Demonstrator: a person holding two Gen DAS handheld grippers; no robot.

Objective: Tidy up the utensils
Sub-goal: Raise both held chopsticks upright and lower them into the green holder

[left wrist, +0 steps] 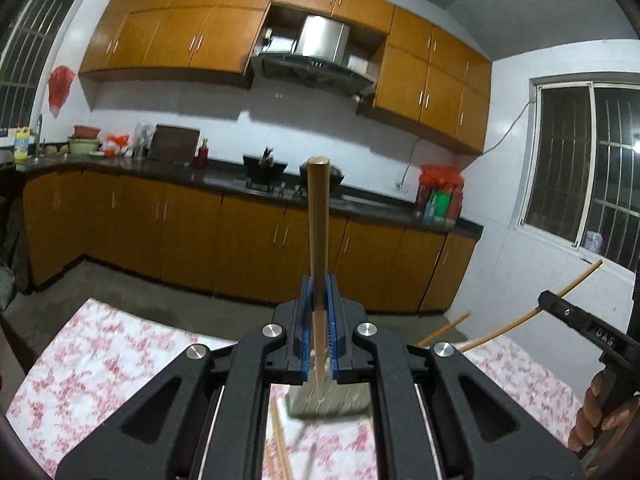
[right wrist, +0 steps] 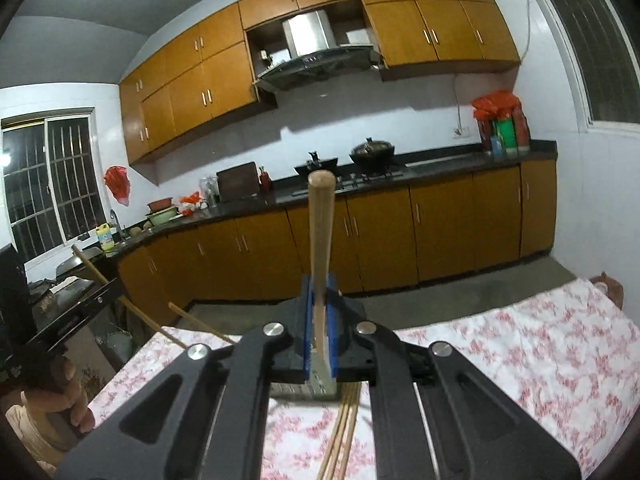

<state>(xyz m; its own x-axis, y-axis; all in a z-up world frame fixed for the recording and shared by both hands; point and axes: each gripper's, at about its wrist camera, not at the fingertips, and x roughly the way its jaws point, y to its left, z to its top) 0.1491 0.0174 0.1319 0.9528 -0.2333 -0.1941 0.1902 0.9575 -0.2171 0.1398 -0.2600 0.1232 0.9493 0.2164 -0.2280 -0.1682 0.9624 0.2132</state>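
Observation:
My left gripper (left wrist: 319, 288) is shut on a bamboo chopstick (left wrist: 318, 216) that sticks forward and up between the blue pads. My right gripper (right wrist: 319, 286) is shut on a wooden chopstick (right wrist: 321, 224) held the same way. Each gripper shows in the other's view: the right one (left wrist: 548, 300) at the right edge holding its chopstick (left wrist: 516, 320), the left one (right wrist: 108, 284) at the left edge. Below both grippers sits a grey utensil holder (left wrist: 328, 400), also seen in the right wrist view (right wrist: 316, 390). Loose chopsticks (right wrist: 342, 436) lie on the floral tablecloth (left wrist: 80, 364).
A second loose chopstick (left wrist: 444, 328) pokes up beside the right gripper. More chopsticks (left wrist: 280, 444) lie under the left gripper. Beyond the table (right wrist: 520, 344) is bare floor, then orange kitchen cabinets (left wrist: 200, 232) with a dark counter, pots and a range hood.

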